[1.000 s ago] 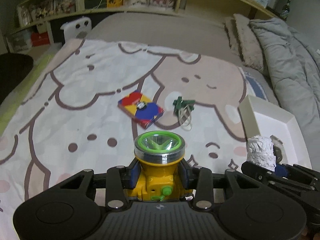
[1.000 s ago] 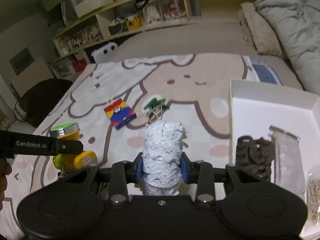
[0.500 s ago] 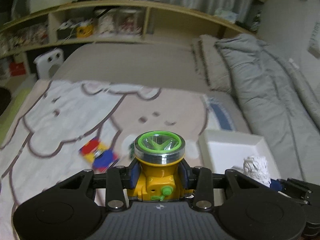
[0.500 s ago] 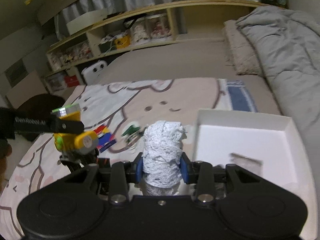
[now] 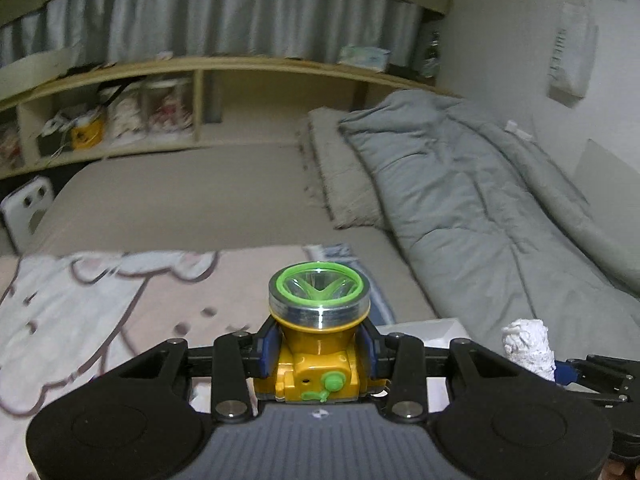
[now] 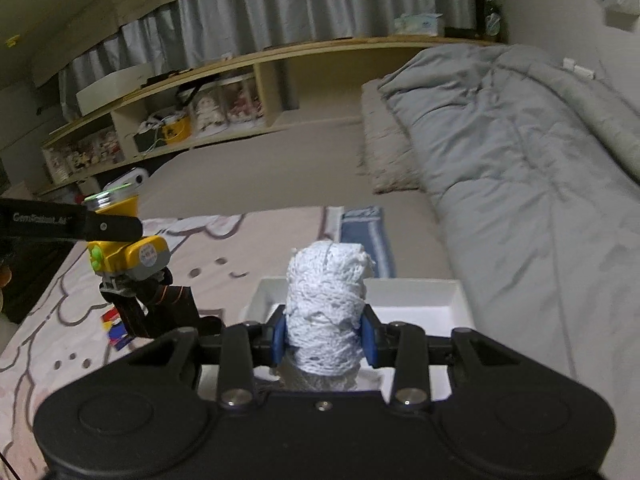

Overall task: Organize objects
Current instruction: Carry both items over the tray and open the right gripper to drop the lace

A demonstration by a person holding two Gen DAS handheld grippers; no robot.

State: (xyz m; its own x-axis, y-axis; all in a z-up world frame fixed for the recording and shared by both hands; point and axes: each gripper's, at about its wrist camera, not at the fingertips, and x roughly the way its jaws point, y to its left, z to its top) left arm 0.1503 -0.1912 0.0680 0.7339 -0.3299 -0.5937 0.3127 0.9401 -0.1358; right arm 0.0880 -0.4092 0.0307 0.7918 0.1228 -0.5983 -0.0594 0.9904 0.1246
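My left gripper (image 5: 319,350) is shut on a yellow headlamp (image 5: 319,320) with a green-rimmed lens, held above the bed. The headlamp also shows in the right wrist view (image 6: 126,246) at the left, with a dark strap hanging under it. My right gripper (image 6: 324,338) is shut on a white lace roll (image 6: 326,312), held over the near edge of a white box (image 6: 420,294). The lace roll also shows in the left wrist view (image 5: 528,346) at the right. The box's inside is mostly hidden behind the roll and gripper.
A cartoon-print blanket (image 6: 224,252) covers the bed. A grey duvet (image 6: 520,152) lies at the right, with a pillow (image 6: 384,152) behind. A red, blue and yellow card pack (image 6: 116,326) lies on the blanket at the left. Shelves (image 6: 208,108) run along the far wall.
Both grippers have risen and tilted up with their objects and moved right toward the white box. The blanket objects have dropped out of the left wrist view.
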